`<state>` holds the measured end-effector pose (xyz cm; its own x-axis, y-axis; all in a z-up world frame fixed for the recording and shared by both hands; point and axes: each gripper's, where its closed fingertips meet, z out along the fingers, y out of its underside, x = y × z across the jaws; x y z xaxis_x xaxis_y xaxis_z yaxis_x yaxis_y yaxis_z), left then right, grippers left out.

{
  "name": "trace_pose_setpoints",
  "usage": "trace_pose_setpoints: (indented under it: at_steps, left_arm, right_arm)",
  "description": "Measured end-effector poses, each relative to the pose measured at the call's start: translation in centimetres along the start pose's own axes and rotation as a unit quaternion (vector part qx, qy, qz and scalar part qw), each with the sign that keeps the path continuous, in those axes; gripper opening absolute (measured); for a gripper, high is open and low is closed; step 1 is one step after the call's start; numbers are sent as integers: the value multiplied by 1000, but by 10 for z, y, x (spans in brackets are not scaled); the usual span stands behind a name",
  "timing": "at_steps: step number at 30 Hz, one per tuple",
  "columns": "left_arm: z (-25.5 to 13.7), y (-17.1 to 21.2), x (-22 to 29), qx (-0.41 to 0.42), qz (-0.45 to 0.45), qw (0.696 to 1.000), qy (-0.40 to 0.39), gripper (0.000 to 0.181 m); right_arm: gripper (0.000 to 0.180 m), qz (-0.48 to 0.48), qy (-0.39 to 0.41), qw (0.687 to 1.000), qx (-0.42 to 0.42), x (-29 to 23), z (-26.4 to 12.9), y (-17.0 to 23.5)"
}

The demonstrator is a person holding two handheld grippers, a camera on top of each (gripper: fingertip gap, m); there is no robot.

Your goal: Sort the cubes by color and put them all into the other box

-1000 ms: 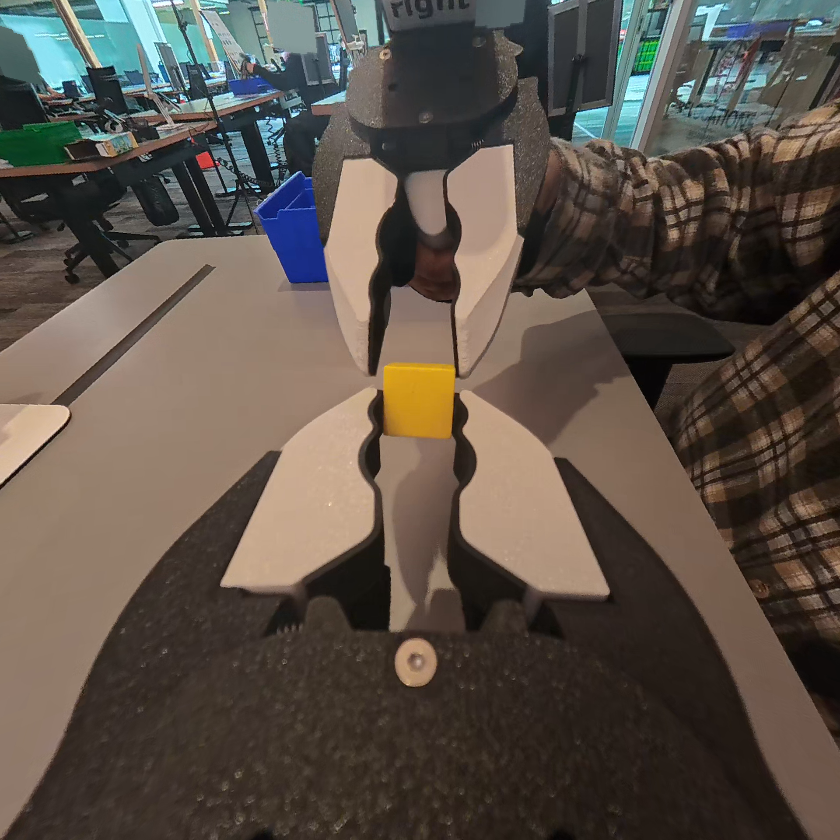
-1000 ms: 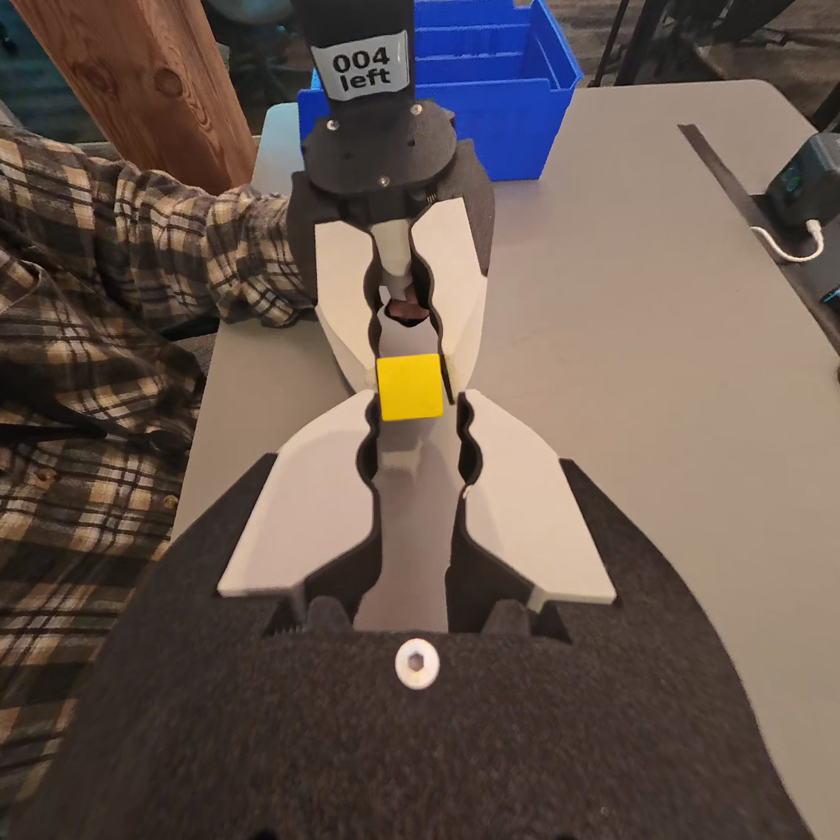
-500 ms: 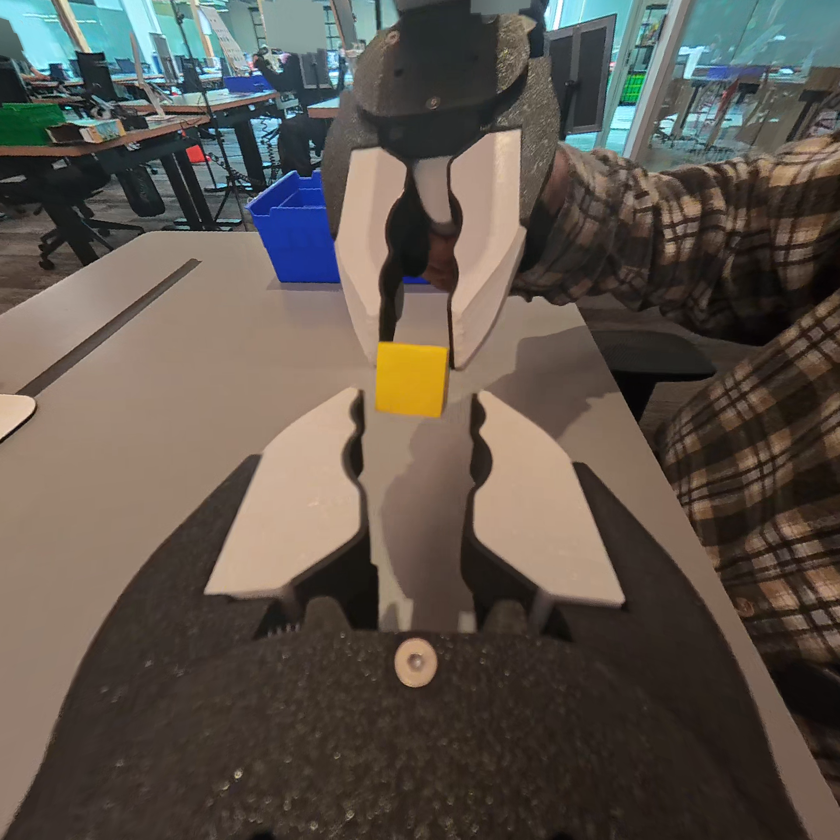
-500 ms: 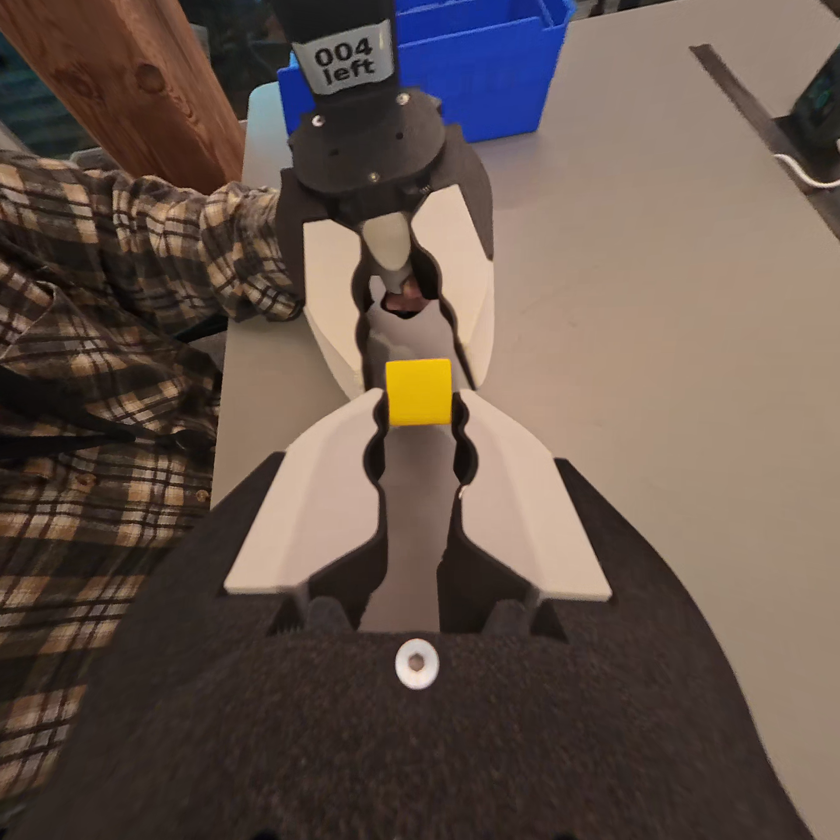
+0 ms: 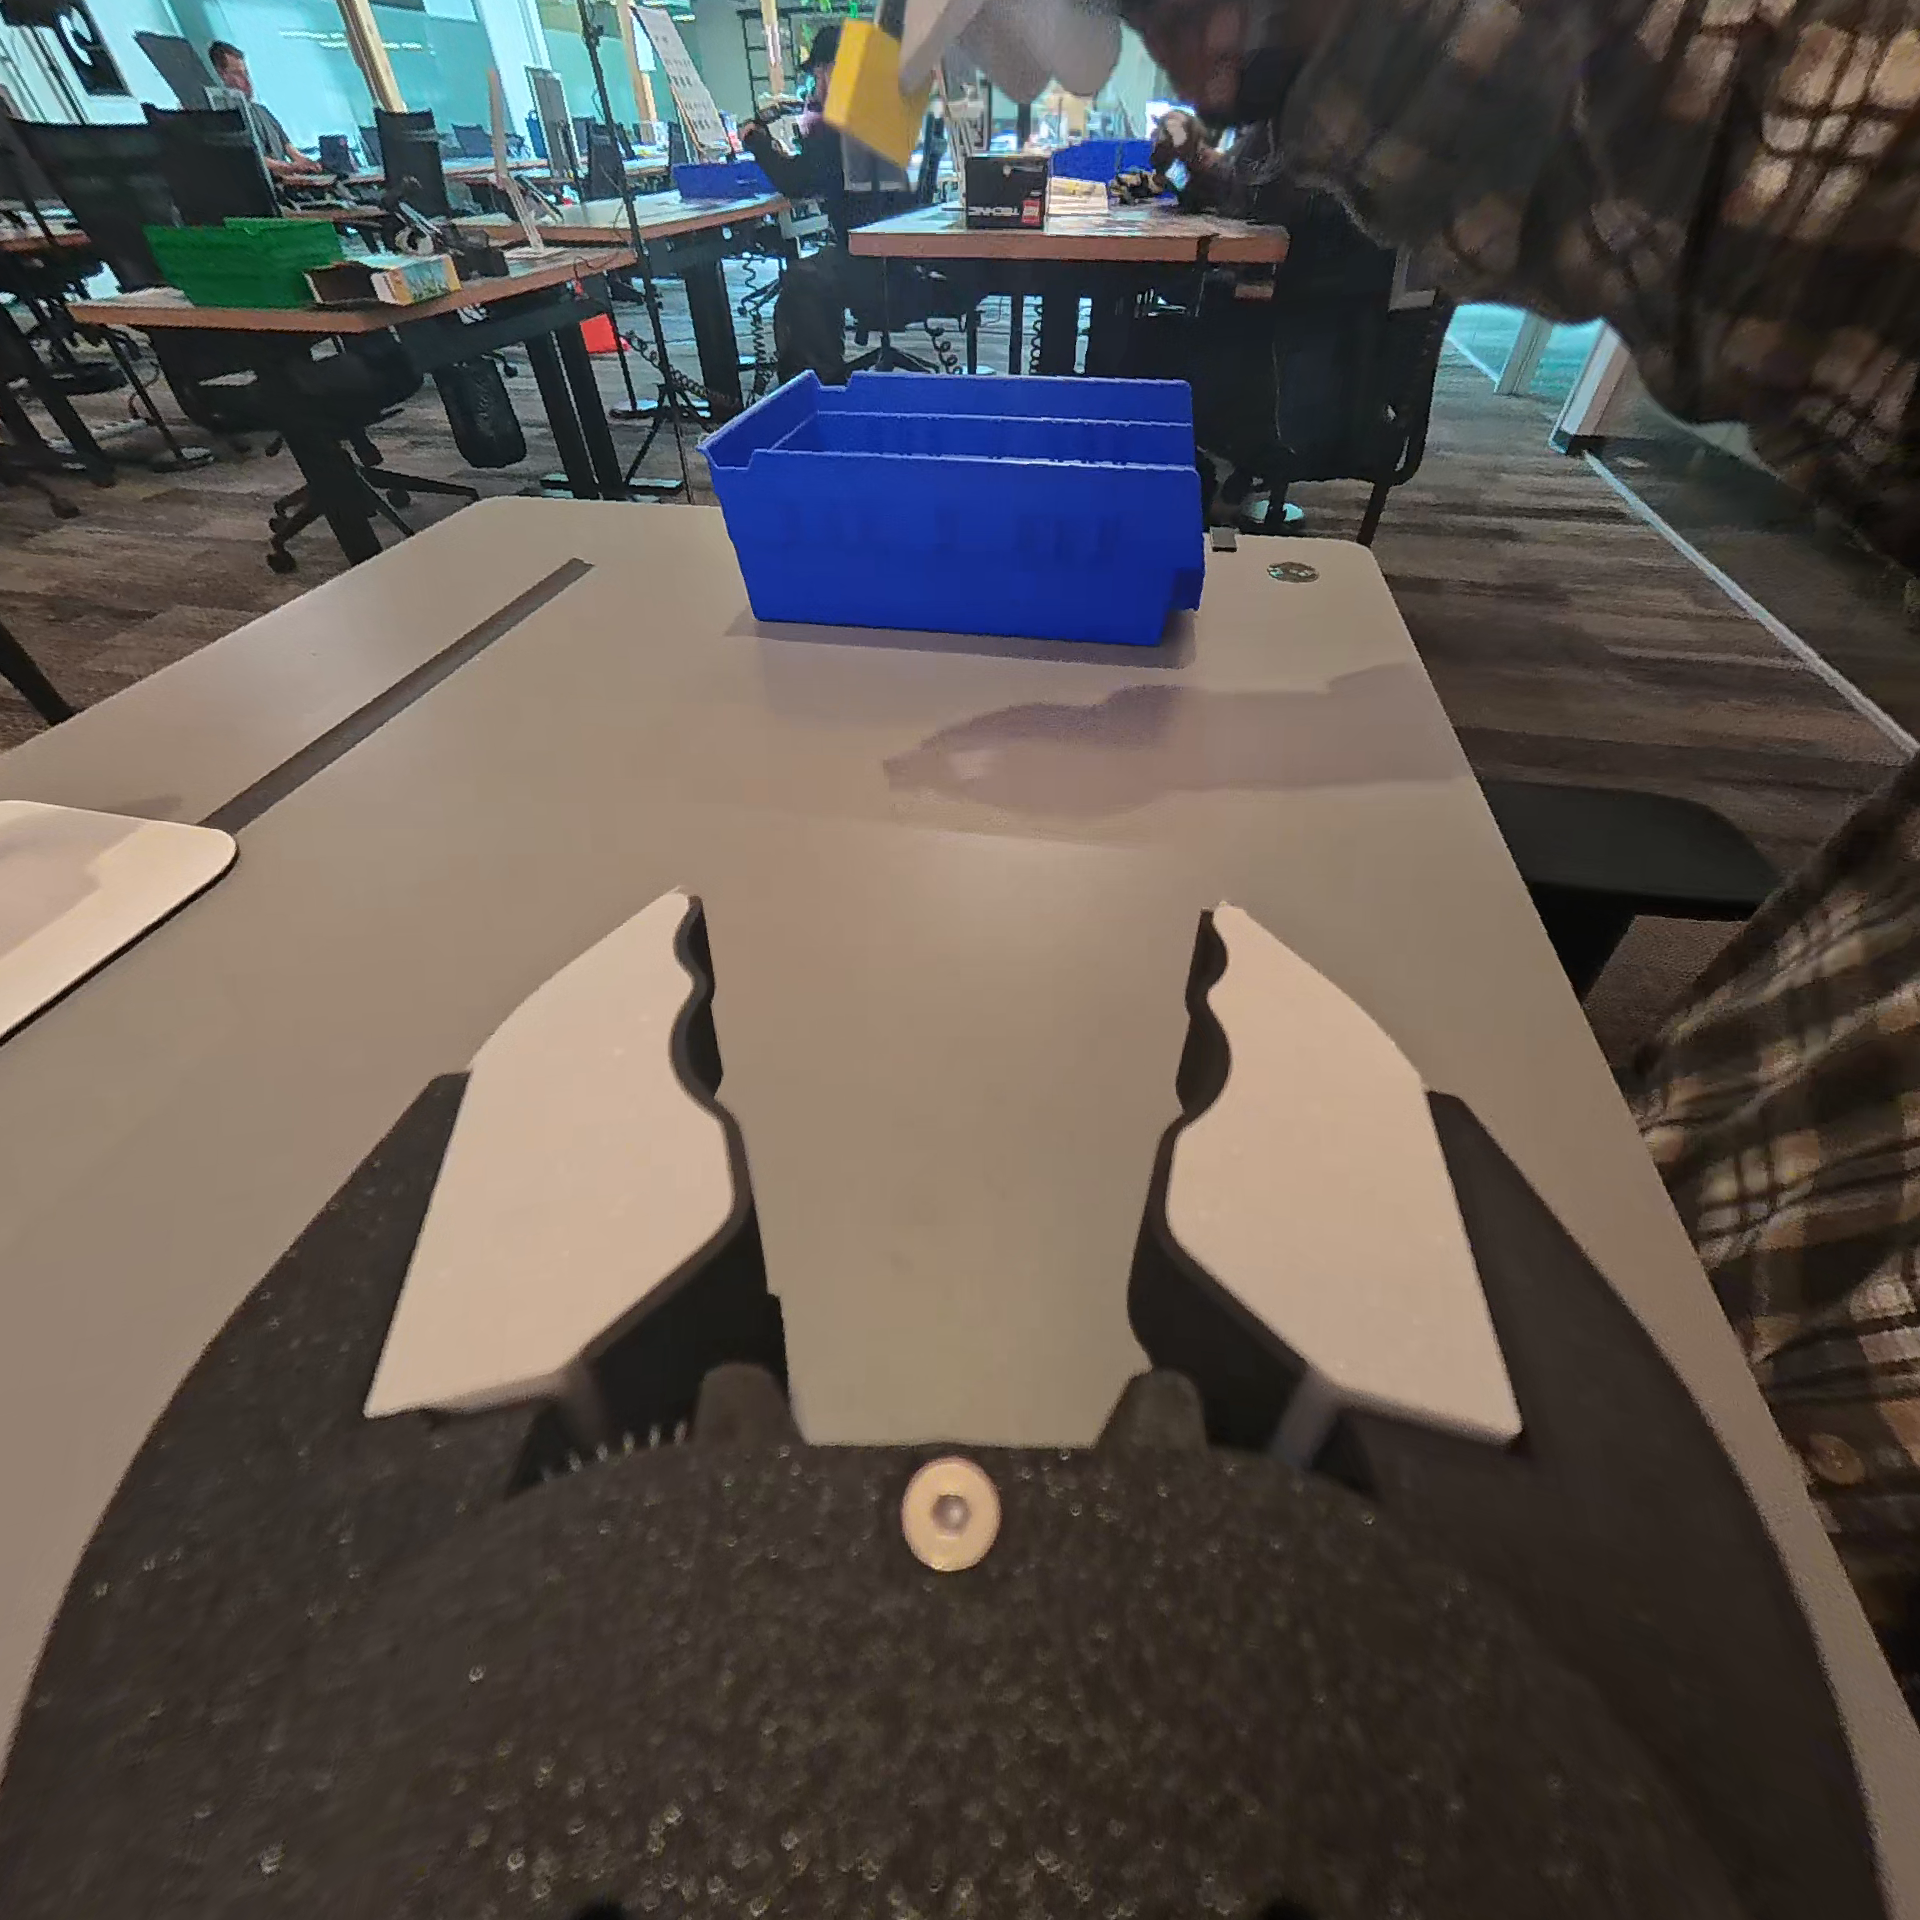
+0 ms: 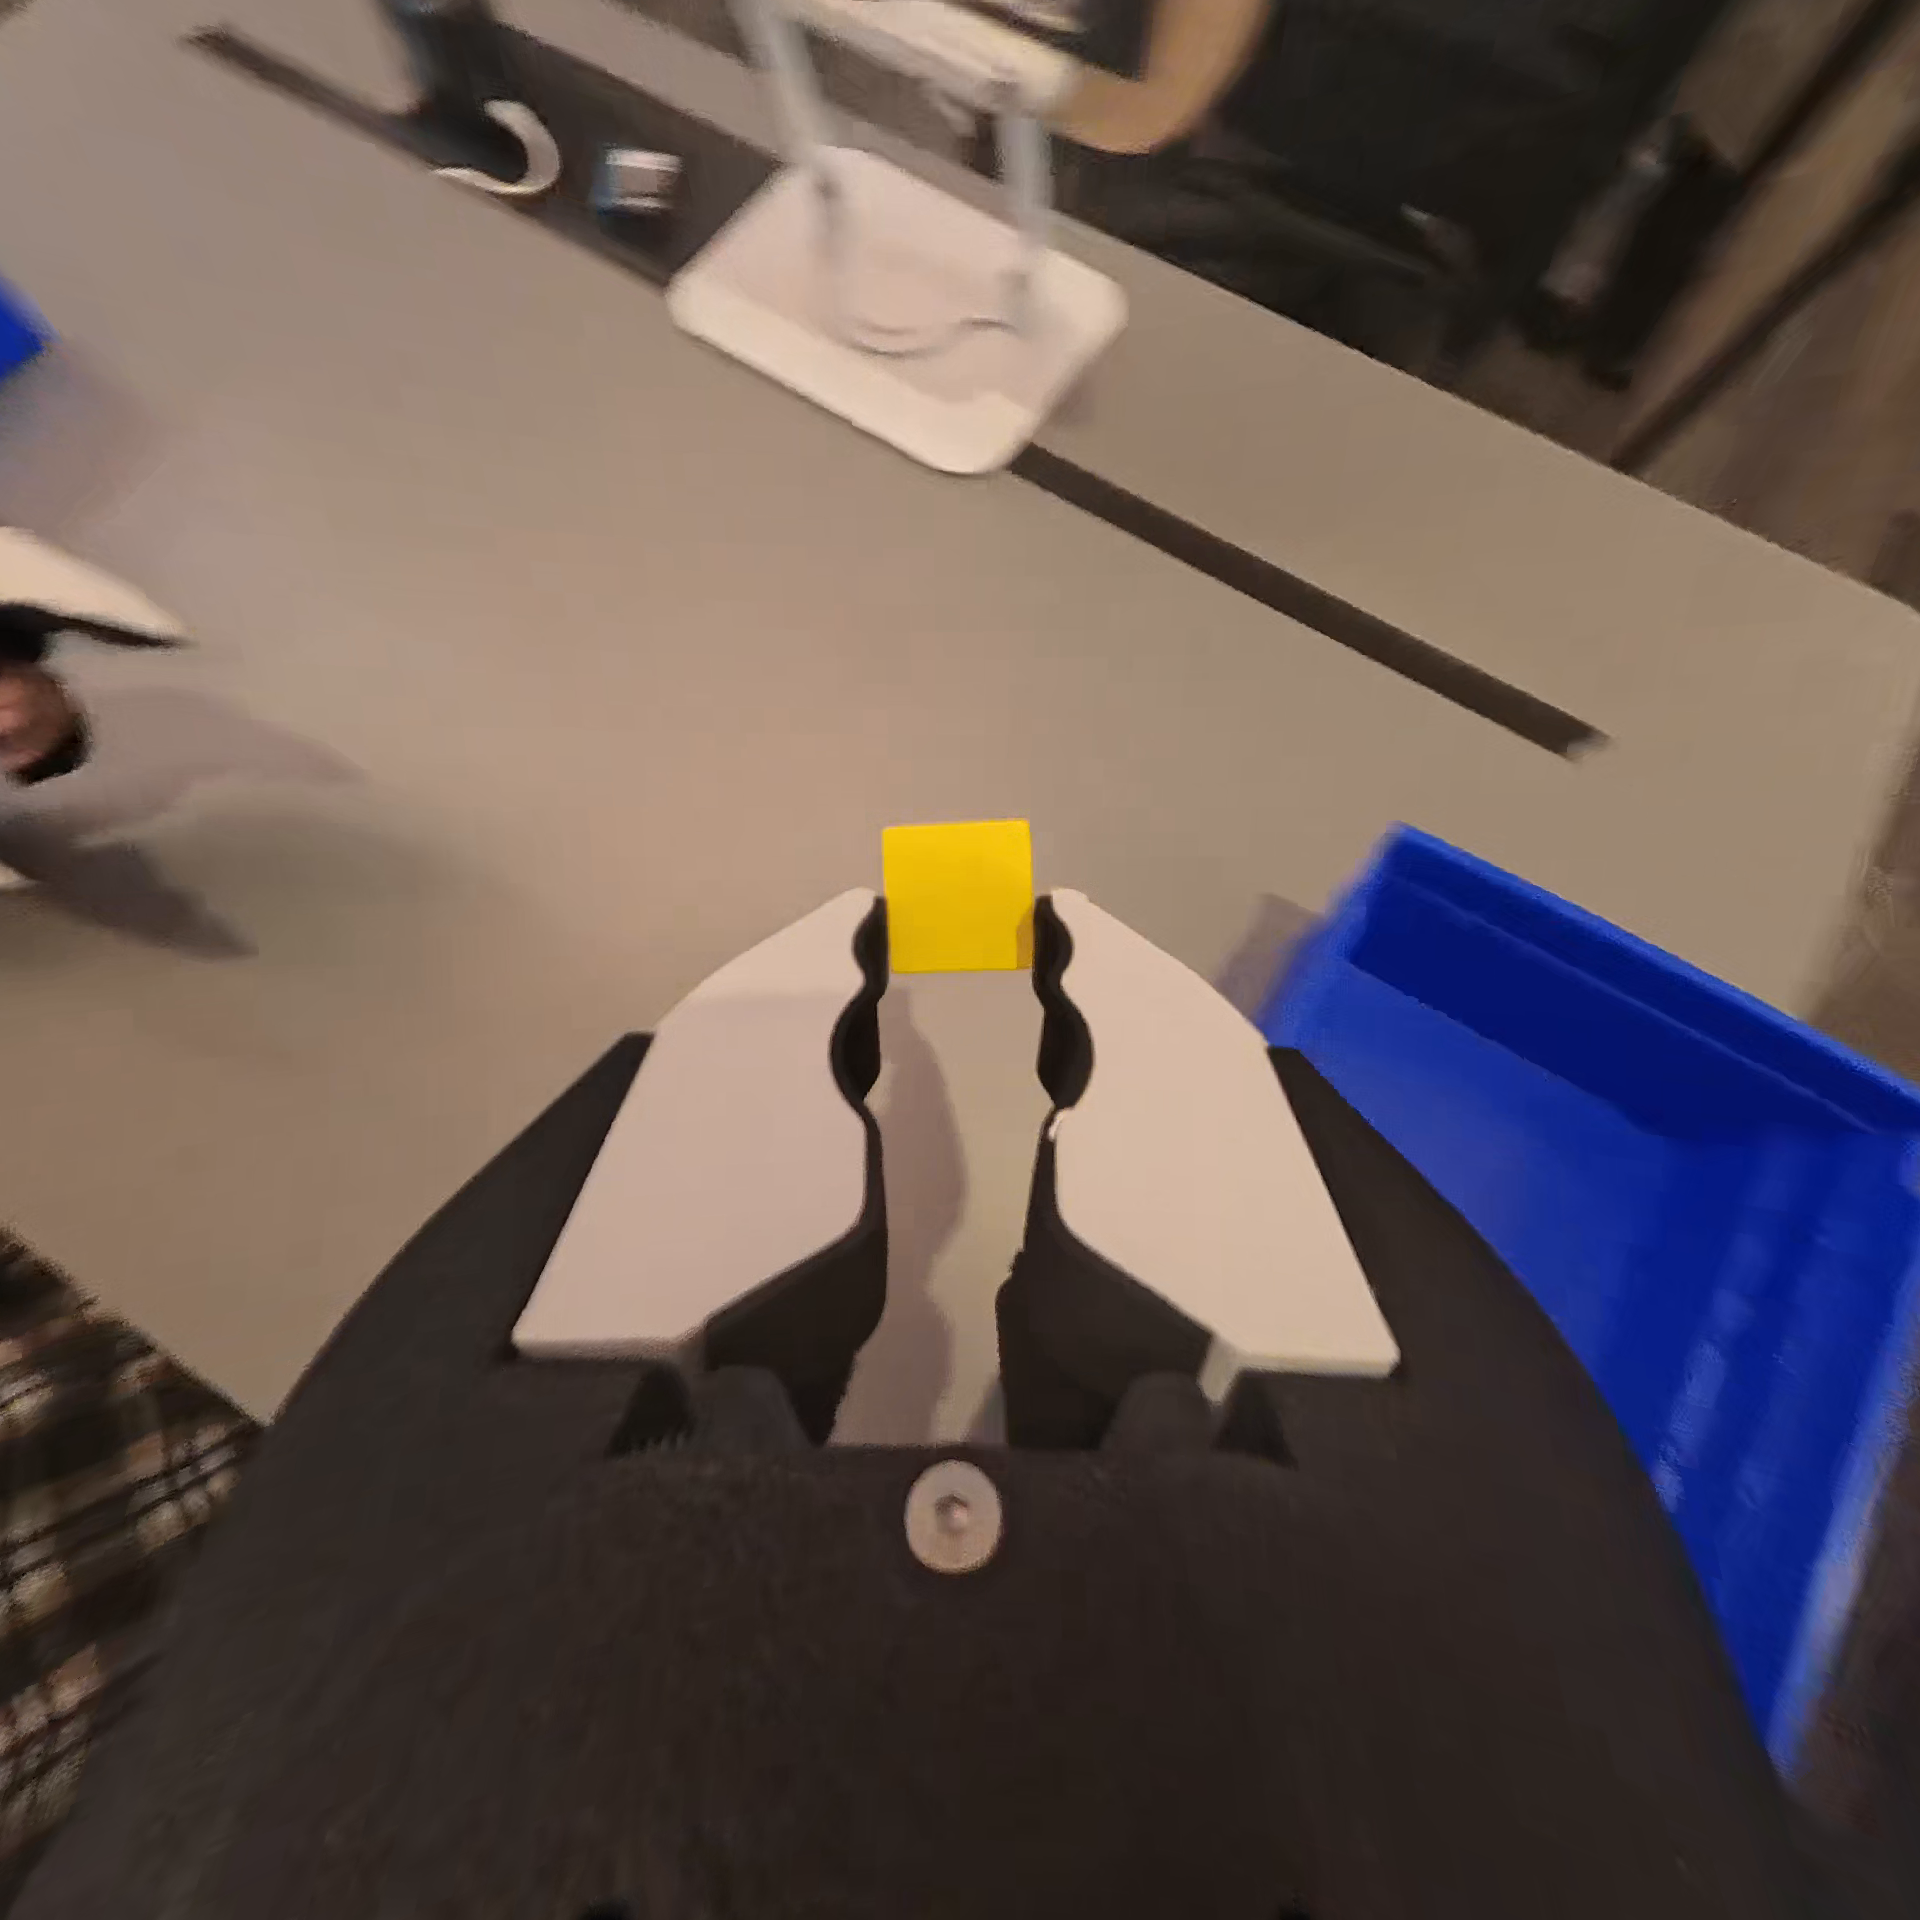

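An open-plan office used as a workspace. Rows of wood-topped desks on black legs recede to the far left, with black office chairs beside them, a seated person at the far left, and glass partitions behind. Carpeted floor (grey, striped) surrounds the near grey table, which bears a blue bin.

Right-wrist view smeared by motion: a blue box runs off the right edge. In the left view, the right claw is cropped at top.
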<state>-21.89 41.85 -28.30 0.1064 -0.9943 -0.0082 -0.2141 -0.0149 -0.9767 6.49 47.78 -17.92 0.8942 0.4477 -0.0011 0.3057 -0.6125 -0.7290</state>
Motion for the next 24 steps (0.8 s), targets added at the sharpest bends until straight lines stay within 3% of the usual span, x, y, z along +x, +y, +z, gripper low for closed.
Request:
trace_pose_setpoints:
  at_steps: [4, 10, 18, 24]
  left_arm:
    - [1, 0, -1, 6, -2, 1000, -1, 84]
    - [3, 8, -5, -4, -4, 1000, -9, 77]
    - [9, 20, -5, -30, 8, 999, -12, 68]
    - [12, 27, -6, -49, 11, 999, -10, 65]
  right_arm:
    - [26, 69, 85, 993, -38, 84, -20, 19]
    - [26, 148, 141, 972, -119, 166, -7, 69]
    - [27, 209, 135, 943, -220, 218, 48, 135]
    - [27, 236, 132, 932, -243, 242, 81, 163]
